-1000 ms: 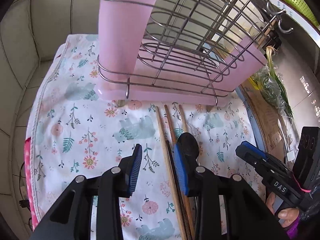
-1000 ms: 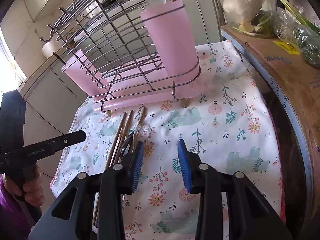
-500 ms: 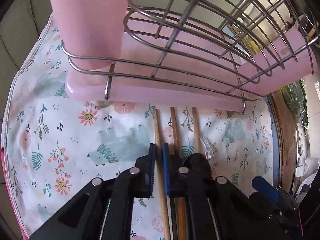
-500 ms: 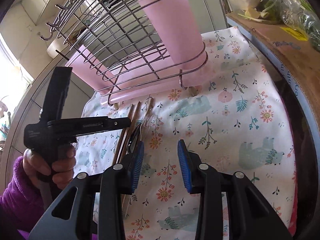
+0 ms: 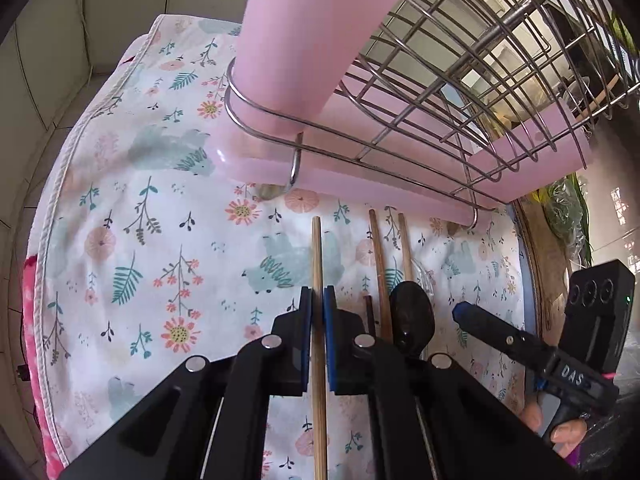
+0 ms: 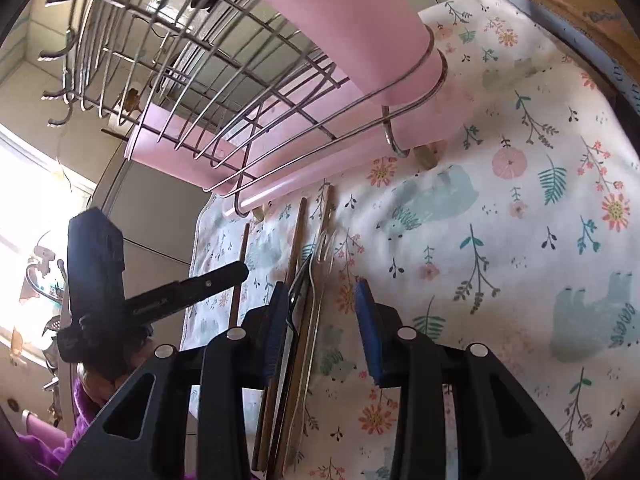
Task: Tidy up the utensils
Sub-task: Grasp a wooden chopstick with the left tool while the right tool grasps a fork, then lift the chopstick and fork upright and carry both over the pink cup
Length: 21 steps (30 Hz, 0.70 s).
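While clamped, the chopstick (image 5: 317, 264) protrudes beyond the left hand-held gripper (image 5: 318, 304).

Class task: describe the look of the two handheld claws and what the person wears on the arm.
Both the left claw and the right claw are black plastic, with blue ribbed pads and round silver rivets. White lettering runs along each claw's side. A purple sleeve covers the person's left arm.

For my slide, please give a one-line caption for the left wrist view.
Left tool shut on a light wooden chopstick lying on the floral cloth, before the pink wire rack.
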Tool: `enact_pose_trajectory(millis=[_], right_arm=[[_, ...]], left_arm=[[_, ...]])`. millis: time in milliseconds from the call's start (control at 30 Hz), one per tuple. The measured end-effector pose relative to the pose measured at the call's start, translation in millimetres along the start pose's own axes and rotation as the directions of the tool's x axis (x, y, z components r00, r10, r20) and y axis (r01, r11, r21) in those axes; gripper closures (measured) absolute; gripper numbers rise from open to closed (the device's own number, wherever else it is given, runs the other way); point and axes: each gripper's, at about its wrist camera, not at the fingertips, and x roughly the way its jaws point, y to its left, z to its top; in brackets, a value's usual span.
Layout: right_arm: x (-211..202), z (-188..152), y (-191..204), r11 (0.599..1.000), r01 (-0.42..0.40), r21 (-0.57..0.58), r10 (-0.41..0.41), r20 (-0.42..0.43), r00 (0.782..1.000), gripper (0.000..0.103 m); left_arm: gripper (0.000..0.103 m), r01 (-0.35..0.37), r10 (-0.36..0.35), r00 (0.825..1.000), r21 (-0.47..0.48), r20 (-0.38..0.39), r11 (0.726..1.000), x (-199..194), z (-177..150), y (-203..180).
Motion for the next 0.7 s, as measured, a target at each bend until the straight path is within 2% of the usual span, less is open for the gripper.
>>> enact_pose_trajectory(millis=[100, 267, 367, 400, 700], right_arm=[[13, 10, -8, 0.998, -0.035, 0.059, 0.037, -0.028, 0.999, 0.069], [38, 19, -19, 0.985, -0.088, 0.146, 0.101, -0.081, 0.992, 0.081], [43, 21, -21, 0.978, -0.114, 0.175, 0.128, -0.076, 0.989, 0.086], [43, 21, -21, 0.978, -0.114, 0.177, 0.128, -0.072, 0.989, 0.089], [18, 17, -21, 0.987, -0.090, 0.131, 0.093, -0.016, 0.996, 0.089]], left_arm=[[0.098, 0.012, -0.012, 1.000, -0.009, 0.008, 1.000, -11, 0, 14], [0.098, 0.026, -0.026, 1.000, -0.012, 0.018, 1.000, -12, -2, 17], [0.098, 0.037, -0.037, 0.999, -0.011, 0.019, 0.999, -12, -3, 15], [0.098, 0.041, -0.040, 0.999, -0.010, 0.020, 0.999, -10, -2, 12], [0.098, 0.050, -0.051, 0.997, 0.013, 0.060, 0.999, -26, -6, 3]])
